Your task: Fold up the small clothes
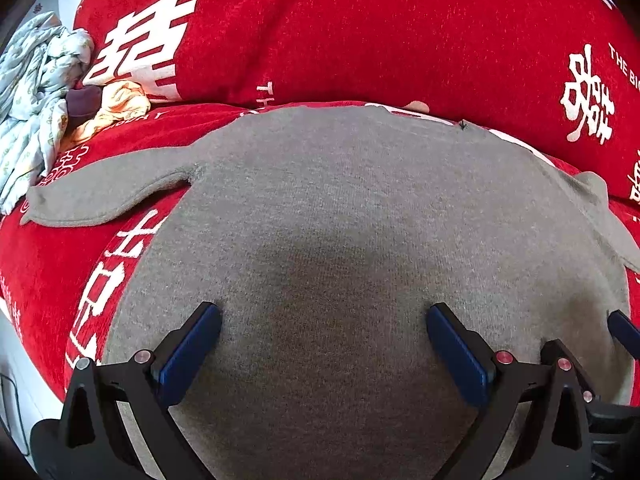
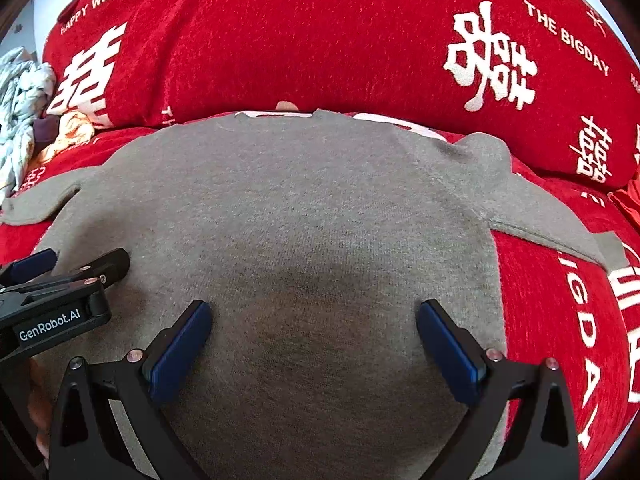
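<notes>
A red sofa cover [image 1: 360, 40] printed with white double-happiness characters and the words "HAPPY WEDDING" and "THE BIGDAY" fills both views. Spread flat across its seat lies a small grey knit sweater [image 1: 340, 208], back up, its fabric smooth and lightly heathered, with one sleeve [image 1: 104, 196] stretched out to the left and the other [image 2: 552, 224] angled down to the right. At the far left edge a crumpled pale patterned cloth [image 1: 36, 92] sits beside a bunched orange garment [image 1: 120, 104], well apart from the sweater. The left gripper [image 1: 324, 320] hovers low over the sweater's body, blue-padded fingers spread wide and holding nothing. Just beside it, the right gripper [image 2: 314, 316] is likewise wide apart and empty.
</notes>
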A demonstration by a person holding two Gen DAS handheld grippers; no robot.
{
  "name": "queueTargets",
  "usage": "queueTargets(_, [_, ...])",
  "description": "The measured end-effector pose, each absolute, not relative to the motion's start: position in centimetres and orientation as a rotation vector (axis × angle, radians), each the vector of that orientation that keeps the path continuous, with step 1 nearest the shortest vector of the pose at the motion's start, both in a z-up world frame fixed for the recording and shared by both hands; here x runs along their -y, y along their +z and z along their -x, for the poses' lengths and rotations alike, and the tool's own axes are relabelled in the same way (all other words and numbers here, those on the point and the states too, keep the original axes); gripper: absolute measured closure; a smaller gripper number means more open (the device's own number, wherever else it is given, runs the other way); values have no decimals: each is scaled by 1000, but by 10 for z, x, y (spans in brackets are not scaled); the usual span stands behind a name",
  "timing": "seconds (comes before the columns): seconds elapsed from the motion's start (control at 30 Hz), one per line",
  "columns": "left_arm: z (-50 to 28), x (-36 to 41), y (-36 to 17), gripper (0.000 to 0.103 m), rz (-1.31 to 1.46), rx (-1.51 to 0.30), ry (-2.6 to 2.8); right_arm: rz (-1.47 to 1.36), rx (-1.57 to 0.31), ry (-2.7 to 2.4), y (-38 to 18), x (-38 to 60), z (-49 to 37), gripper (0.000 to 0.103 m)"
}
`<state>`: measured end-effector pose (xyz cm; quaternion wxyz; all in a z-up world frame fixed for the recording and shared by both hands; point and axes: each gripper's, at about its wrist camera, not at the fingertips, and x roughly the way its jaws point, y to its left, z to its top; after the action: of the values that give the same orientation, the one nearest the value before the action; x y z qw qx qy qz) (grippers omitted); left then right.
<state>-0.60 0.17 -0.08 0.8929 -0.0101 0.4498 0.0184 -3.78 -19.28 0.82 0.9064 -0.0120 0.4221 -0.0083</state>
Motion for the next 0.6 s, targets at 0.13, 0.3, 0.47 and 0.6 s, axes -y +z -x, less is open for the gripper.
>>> queueTargets(0.13, [5,0,-1,0,21,-943,48,26,-869,-13,8,194,39,1])
queueTargets(0.3, [4,1,1,0,13,-958,49,21,-885,-13,12,202,39,1])
queueTargets(0.47, [1,5,6,0,-10,-992,48,-77,-867,-83,26,246,45,1])
queueTargets(0.6, [-2,17,22,0,-42,-948,16,-158,-853,-178,36,304,52,1])
